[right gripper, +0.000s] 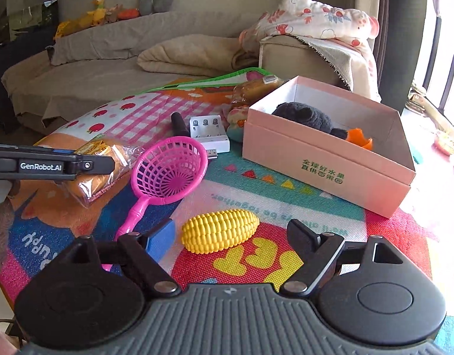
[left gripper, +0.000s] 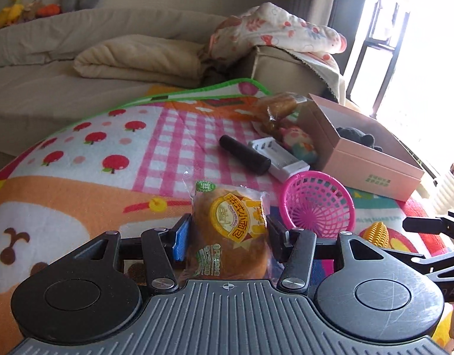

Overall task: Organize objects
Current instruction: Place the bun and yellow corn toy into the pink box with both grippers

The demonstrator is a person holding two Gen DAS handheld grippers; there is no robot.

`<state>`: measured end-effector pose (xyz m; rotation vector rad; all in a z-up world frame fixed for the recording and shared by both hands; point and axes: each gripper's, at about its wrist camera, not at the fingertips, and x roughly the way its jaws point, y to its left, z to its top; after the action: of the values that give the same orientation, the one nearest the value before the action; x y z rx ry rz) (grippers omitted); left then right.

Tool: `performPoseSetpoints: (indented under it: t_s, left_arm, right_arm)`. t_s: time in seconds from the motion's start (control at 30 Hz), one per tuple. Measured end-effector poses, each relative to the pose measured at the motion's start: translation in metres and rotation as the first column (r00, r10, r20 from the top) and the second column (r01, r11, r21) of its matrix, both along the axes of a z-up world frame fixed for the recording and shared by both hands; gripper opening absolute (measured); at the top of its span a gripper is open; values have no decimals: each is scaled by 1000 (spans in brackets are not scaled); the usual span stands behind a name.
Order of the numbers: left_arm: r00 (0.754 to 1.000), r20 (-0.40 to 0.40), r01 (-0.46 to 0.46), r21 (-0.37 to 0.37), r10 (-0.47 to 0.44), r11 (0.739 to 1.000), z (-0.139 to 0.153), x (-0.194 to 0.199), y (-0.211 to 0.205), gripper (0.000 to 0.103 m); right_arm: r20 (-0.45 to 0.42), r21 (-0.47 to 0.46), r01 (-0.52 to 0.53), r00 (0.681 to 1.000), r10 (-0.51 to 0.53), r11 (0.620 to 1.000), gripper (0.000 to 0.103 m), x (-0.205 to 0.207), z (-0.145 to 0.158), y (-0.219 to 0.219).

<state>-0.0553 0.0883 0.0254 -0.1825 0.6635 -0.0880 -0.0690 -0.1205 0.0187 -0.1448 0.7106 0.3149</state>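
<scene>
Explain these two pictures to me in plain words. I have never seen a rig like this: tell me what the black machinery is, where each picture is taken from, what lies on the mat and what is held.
There is no robot here. A person holds a pair of hand-held tongs in each hand, and a wide-angle camera on each looks forward along its two fingers. The black shapes at the bottom of each picture are the tongs themselves.

The left view shows the left tongs closed on a wrapped bread bun. The right view shows the right tongs open and holding nothing, with a yellow toy corn cob lying on the mat just ahead of them.

Also on the mat: a pink toy strainer, a white battery charger, a black cylinder, and a pink cardboard box with a dark plush toy inside.
</scene>
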Motion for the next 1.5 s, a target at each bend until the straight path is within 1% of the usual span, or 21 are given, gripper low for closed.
performPoseSetpoints:
  t_s: [0.17,0.3,0.33,0.37,0.43,0.57,0.63,0.7,0.8,0.9,0.93,1.0,1.1,1.13,1.17,1.23,1.27,1.33,1.37,1.43,1.5]
  left_arm:
    - [1000,-1,3,-2,-3,1000,0,-8,6,57]
    - [1000,2,21,7,-21,1000,2,-14,6,57]
    - [1000,4,27,8,-28,1000,3,-16,6,57]
    - [999,7,36,10,-36,999,4,-18,6,57]
    - [998,20,51,11,-51,999,8,-23,5,57]
    - [991,66,118,28,-119,993,24,-34,-3,57]
    - [985,78,157,-1,-157,988,36,-33,-9,57]
    - [974,100,209,-41,-205,977,54,-23,-19,57]
    - [950,152,284,-59,-273,957,86,12,-49,57]
    - [933,182,332,-94,-312,939,106,58,-81,57]
    - [929,191,340,-98,-318,935,110,77,-94,57]
    - [927,209,336,-97,-311,937,115,112,-119,57]
    - [921,249,344,-156,-300,926,113,167,-146,57]
    - [917,257,352,-162,-305,922,108,183,-154,58]
    - [918,237,356,-146,-317,923,100,201,-163,58]
    - [936,130,340,-102,-326,935,79,233,-179,58]
    - [946,81,322,-102,-315,941,65,246,-182,58]
    - [953,28,301,-120,-300,946,45,260,-180,56]
    - [955,17,295,-127,-296,947,38,261,-174,56]
    - [960,21,279,-148,-279,949,32,259,-162,56]
    - [961,44,275,-179,-271,945,38,247,-145,56]
  right_arm:
    - [-37,-12,-57,998,57,998,83,18,-13,7]
    - [-51,-14,-63,997,62,998,82,24,-19,10]
    - [-49,-10,-62,997,61,998,72,23,-18,10]
    - [-48,-9,-63,997,62,998,66,21,-16,9]
    - [-24,-4,-54,998,54,999,66,13,-9,6]
    - [29,10,-44,999,43,999,66,-11,9,-10]
    - [50,12,-24,998,23,1000,66,-22,16,-21]
    - [65,22,5,998,-7,1000,66,-31,23,-35]
    - [75,29,55,996,-57,998,66,-35,33,-55]
    - [86,44,104,991,-107,994,66,-31,43,-73]
    - [89,52,117,989,-122,992,66,-28,46,-79]
    - [102,60,141,984,-147,988,66,-23,53,-87]
    - [114,64,168,978,-174,984,66,-15,57,-96]
    - [115,61,175,977,-181,983,66,-12,57,-97]
    - [112,54,182,976,-187,982,66,-8,56,-98]
    - [101,40,195,975,-198,980,66,0,54,-100]
    - [96,34,198,975,-200,980,66,3,53,-101]
    - [94,27,204,974,-205,979,66,7,52,-103]
    - [93,28,205,974,-207,978,66,9,51,-104]
    - [86,32,213,973,-215,977,66,14,50,-105]
    - [82,36,215,973,-217,976,66,19,50,-105]
